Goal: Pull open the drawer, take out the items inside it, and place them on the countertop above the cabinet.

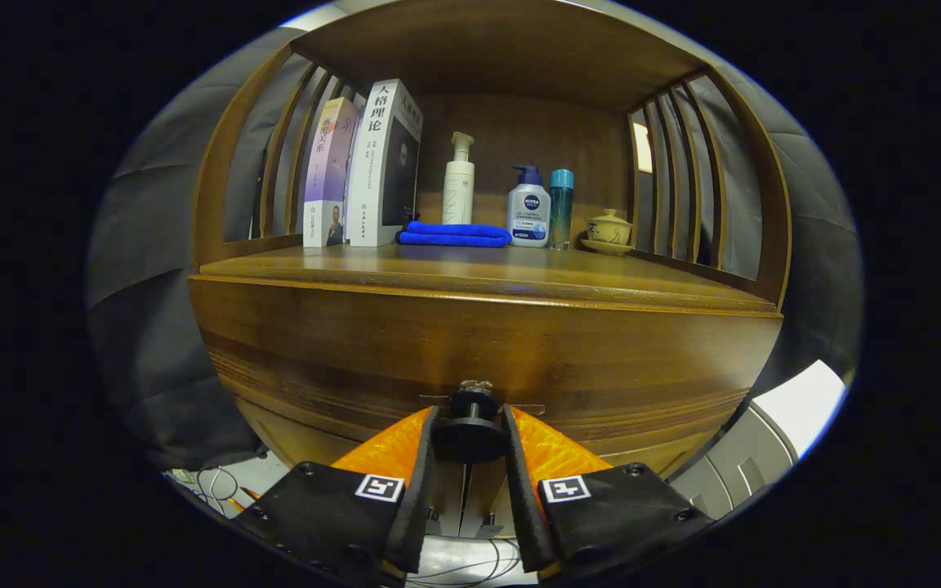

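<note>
We hold the gripper (470,425) low against the drawer (470,343), its fingers pinching the dark knob (470,420) between them, one on each side. The drawer front reads flush with the cabinet. Above and beyond the fingers lies the countertop (479,269). At its back stand two books (364,167), a folded blue cloth (454,234), three bottles (529,206) and a lidded cup (609,230) on a saucer.

Gripper (470,425) fingers clamp drawer knob (471,416) (dark).
</note>
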A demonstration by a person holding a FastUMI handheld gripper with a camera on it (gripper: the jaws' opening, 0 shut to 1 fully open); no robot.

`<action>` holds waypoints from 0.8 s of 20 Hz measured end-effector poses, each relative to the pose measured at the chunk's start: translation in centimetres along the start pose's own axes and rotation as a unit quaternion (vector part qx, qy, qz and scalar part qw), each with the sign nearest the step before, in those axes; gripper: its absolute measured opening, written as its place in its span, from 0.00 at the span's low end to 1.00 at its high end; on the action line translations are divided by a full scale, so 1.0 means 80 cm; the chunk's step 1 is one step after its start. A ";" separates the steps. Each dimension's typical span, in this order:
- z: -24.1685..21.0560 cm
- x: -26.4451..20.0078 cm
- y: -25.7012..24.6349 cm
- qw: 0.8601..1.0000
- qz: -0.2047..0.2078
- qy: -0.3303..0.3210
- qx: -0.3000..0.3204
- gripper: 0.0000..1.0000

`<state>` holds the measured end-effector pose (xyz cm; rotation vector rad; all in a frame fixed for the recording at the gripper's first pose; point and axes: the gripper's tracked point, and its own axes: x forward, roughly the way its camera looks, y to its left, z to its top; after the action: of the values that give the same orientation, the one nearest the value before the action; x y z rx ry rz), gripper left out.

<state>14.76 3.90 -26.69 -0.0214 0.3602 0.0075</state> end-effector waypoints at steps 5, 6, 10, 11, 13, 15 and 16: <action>0.000 0.003 0.001 1.000 0.010 0.003 0.002 0.28; -0.001 0.001 0.000 1.000 0.009 0.001 -0.002 0.28; -0.001 0.000 0.000 1.000 0.008 0.002 0.004 0.28; -0.001 -0.001 0.000 1.000 0.006 0.002 0.003 0.28; -0.003 -0.004 0.000 1.000 0.003 0.003 0.004 0.28; -0.005 -0.013 0.001 1.000 0.000 0.003 0.003 0.28; -0.006 -0.016 0.002 1.000 -0.001 0.002 0.002 0.28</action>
<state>13.41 4.02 -26.67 -0.0176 0.3646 0.0050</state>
